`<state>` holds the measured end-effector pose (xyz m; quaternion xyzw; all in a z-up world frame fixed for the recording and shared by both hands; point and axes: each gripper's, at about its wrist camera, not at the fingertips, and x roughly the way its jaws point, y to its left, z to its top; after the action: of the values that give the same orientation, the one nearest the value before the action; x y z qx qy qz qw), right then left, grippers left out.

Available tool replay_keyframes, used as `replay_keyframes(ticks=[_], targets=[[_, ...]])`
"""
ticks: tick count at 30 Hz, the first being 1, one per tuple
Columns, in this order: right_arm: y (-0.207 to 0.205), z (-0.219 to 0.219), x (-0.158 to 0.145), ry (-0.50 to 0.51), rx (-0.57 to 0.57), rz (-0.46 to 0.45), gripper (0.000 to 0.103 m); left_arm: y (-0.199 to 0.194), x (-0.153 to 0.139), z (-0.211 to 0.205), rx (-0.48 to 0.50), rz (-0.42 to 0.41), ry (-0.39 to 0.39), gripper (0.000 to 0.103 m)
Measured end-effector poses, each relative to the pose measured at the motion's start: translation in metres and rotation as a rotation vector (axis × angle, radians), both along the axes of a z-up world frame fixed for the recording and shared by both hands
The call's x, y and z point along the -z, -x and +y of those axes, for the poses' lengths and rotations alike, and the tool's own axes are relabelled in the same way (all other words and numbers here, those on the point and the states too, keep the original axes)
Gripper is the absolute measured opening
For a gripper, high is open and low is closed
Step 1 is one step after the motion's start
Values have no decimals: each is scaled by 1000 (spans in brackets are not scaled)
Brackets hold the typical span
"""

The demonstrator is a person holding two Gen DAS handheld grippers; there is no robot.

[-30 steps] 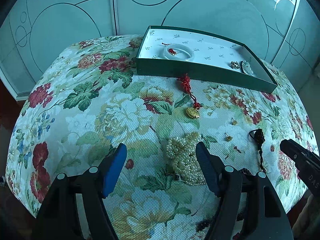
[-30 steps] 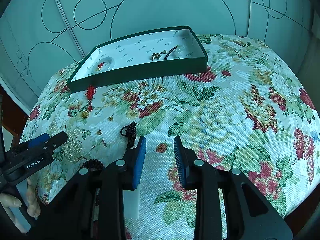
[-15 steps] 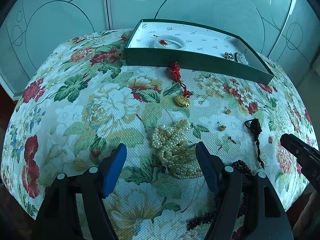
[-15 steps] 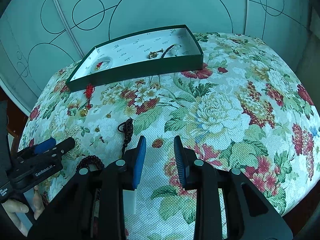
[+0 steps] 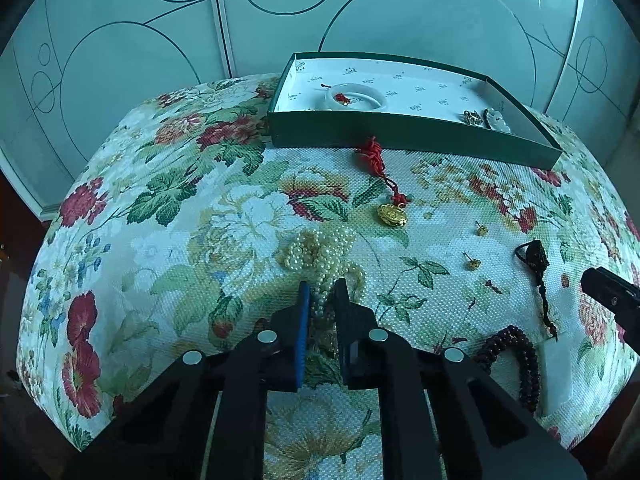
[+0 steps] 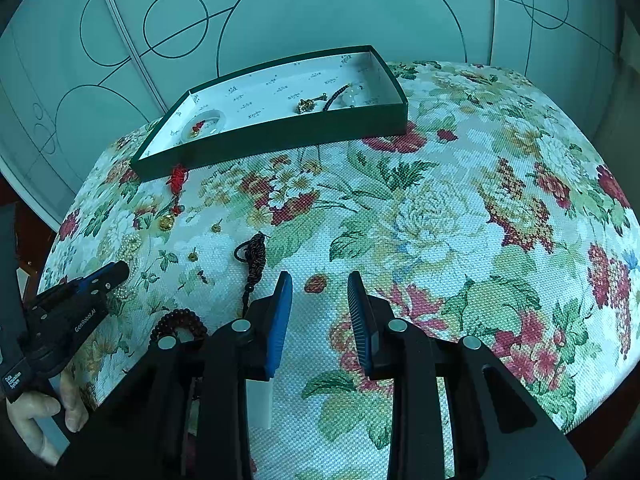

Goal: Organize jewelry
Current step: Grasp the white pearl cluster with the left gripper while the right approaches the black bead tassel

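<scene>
Having just closed, left fingers (image 5: 322, 292) pinch the pearl necklace (image 5: 320, 252), hiding its near strands.

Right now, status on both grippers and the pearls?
Left gripper just closed on the pearl necklace, still on the cloth. Right gripper open, empty. Path to green box crosses the gold pendant.

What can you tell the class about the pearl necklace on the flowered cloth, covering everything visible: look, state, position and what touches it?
The pearl necklace is a bunched heap of small cream, glossy beads in several strands, lying on the flowered cloth just in front of the gold pendant. Its near end runs between the pads of the left gripper, whose jaws have just been closing and now pinch the strands. The rest of the heap lies slack on the cloth. In the right wrist view only part shows, beside the left gripper's tip.
</scene>
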<state>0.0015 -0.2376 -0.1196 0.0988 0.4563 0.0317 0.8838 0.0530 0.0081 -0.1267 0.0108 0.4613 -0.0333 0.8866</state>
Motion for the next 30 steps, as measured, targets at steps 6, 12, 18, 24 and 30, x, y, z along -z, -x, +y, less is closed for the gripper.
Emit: replay_keyframes(ticks=[6,12,18,24,30], targets=[[-1,-1,1,-1,0,2,29,0,0,11,-19,-5,-4,11],[-2,1,1,0,-7,2,29,2,-9,17,-18,-36,-23,11],[-4,8,1,4,-21,7,29,-1,-6,29,-31,-29,-28,11],[-5,9,2,6,-22,13,29,-1,-2,34,-14,-9,16,11],[-6,10,3,5,-22,14,29,1,-5,31,-3,-3,50,29]])
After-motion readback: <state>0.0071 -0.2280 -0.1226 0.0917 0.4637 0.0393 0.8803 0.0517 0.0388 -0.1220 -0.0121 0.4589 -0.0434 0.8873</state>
